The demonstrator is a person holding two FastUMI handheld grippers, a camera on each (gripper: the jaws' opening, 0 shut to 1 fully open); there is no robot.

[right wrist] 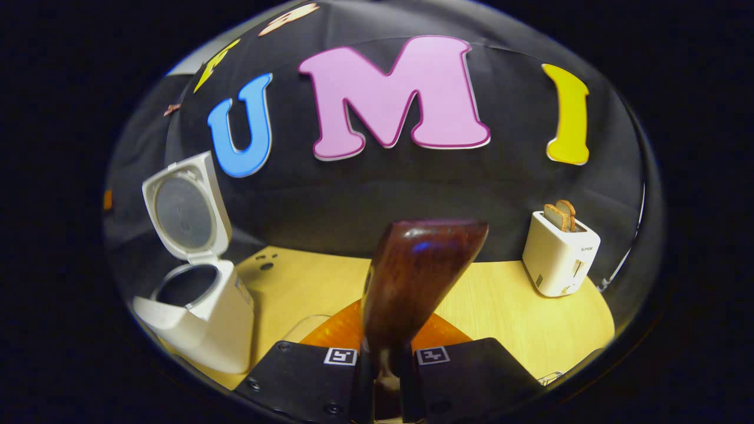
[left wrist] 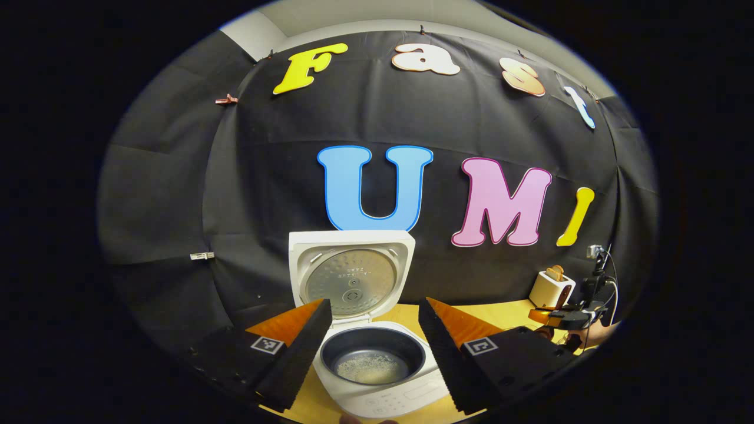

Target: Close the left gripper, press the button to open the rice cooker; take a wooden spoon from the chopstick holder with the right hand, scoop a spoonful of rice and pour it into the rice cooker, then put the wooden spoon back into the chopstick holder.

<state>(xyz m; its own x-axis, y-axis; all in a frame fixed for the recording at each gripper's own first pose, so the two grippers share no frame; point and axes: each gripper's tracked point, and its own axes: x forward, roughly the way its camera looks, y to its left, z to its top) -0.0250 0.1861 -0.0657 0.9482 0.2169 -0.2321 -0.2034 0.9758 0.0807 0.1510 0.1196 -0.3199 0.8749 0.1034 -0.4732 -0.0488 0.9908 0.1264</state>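
Gripping wooden spoon (right wrist: 412,277), right gripper (right wrist: 386,365); left gripper (left wrist: 371,335) spread above open rice cooker (left wrist: 377,359), seemingly rice inside.

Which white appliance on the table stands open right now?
The rice cooker, lid raised, pot exposed. The toaster just holds bread slices.

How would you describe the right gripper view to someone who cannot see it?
The right tongs are shut on a dark brown wooden spoon that rises up the middle of the view above a light wooden table. At the left stands a white rice cooker with its lid raised, and at the right a white toaster holding slices of bread.
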